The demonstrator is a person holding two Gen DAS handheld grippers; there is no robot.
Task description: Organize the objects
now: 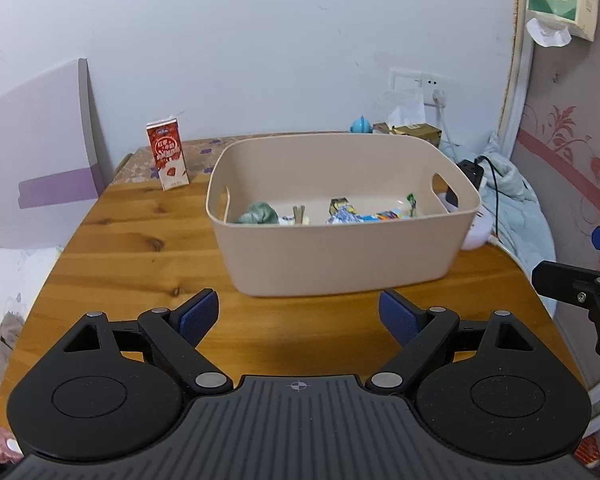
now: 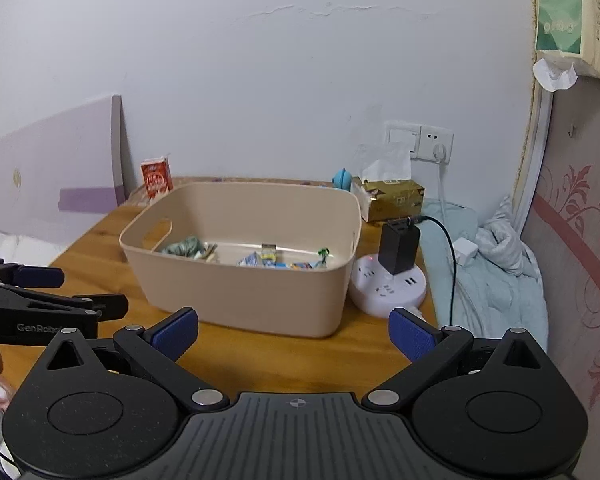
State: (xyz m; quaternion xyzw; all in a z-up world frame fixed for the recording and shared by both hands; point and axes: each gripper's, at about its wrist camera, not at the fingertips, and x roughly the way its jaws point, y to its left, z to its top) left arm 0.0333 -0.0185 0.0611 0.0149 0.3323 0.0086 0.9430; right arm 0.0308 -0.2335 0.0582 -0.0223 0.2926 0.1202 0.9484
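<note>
A beige plastic bin (image 1: 340, 256) stands on the wooden table (image 1: 132, 256); it also shows in the right wrist view (image 2: 240, 300). Inside lie a green cloth (image 1: 258, 213), a wooden clothespin (image 1: 299, 214) and several colourful snack packets (image 1: 364, 212). A red milk carton (image 1: 168, 153) stands upright behind the bin to the left, also seen in the right wrist view (image 2: 156, 181). My left gripper (image 1: 299, 316) is open and empty, in front of the bin. My right gripper (image 2: 294, 334) is open and empty, in front of the bin's right corner.
A white round power strip (image 2: 388, 290) with a black charger (image 2: 399, 246) sits right of the bin. A gold tissue box (image 2: 392, 198) and a small blue toy (image 2: 342, 179) stand behind. Light blue bedding (image 2: 496, 272) lies past the table's right edge.
</note>
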